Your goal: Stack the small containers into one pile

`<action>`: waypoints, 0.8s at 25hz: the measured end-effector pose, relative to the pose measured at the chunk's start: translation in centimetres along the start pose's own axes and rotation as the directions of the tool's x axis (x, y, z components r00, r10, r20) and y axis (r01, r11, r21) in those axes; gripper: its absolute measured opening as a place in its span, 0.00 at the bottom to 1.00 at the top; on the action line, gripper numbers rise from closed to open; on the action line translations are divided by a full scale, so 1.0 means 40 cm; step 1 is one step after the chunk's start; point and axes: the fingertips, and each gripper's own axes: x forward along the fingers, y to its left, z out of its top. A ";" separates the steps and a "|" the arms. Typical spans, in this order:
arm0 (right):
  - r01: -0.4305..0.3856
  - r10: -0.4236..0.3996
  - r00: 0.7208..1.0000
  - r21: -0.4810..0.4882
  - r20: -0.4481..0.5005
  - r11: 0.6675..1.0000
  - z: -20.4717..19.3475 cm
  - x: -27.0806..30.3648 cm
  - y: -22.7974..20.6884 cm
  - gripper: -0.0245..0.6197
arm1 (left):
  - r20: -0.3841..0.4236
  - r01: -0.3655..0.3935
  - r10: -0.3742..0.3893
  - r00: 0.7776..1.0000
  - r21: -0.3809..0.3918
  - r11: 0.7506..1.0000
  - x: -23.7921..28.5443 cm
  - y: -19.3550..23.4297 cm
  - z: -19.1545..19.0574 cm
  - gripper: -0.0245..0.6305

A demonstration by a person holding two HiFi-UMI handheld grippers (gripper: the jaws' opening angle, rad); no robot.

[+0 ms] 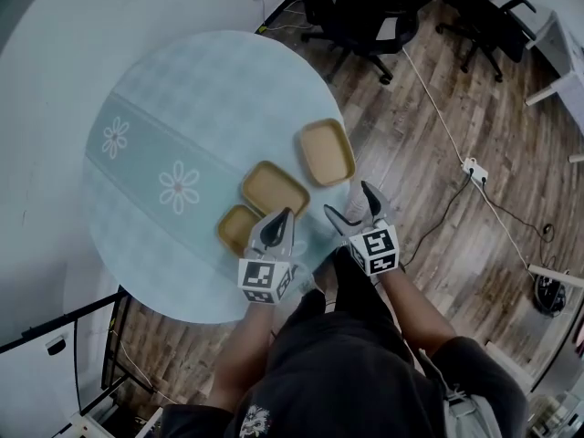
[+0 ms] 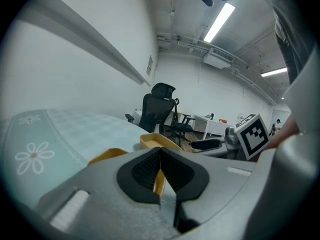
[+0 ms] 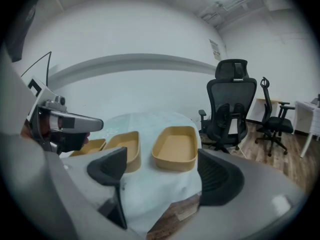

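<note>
Three tan containers lie in a row on the round table (image 1: 164, 108): a small one (image 1: 237, 228), a middle one (image 1: 274, 190) and a large one (image 1: 327, 151). My left gripper (image 1: 276, 229) hovers over the near edge of the small container (image 2: 107, 155), jaws shut with nothing between them; the middle container (image 2: 155, 140) shows behind. My right gripper (image 1: 353, 206) stands open at the table's near right edge, empty. It faces the large container (image 3: 175, 146), with the middle container (image 3: 125, 146) and the small container (image 3: 90, 146) to the left. The right gripper (image 3: 165, 171) touches none of them.
The table wears a pale teal cloth with flower prints (image 1: 179, 187). Black office chairs (image 1: 365, 16) stand on the wood floor beyond the table. A white power strip (image 1: 474, 170) and its cable lie on the floor to the right.
</note>
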 end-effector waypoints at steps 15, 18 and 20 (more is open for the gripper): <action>0.154 -0.152 0.981 0.000 -0.124 0.988 -0.067 0.163 -0.064 0.86 | 0.014 -0.022 0.022 1.000 -0.024 0.999 -0.009 0.024 0.010 0.05; 0.157 -0.153 0.978 0.015 -0.140 0.988 -0.070 0.187 -0.070 0.90 | 0.010 -0.029 0.030 1.000 -0.026 0.999 -0.009 0.028 0.014 0.05; 0.157 -0.153 0.977 0.016 -0.150 0.987 -0.075 0.200 -0.071 0.90 | 0.009 -0.032 0.032 0.999 -0.027 0.999 -0.008 0.028 0.017 0.05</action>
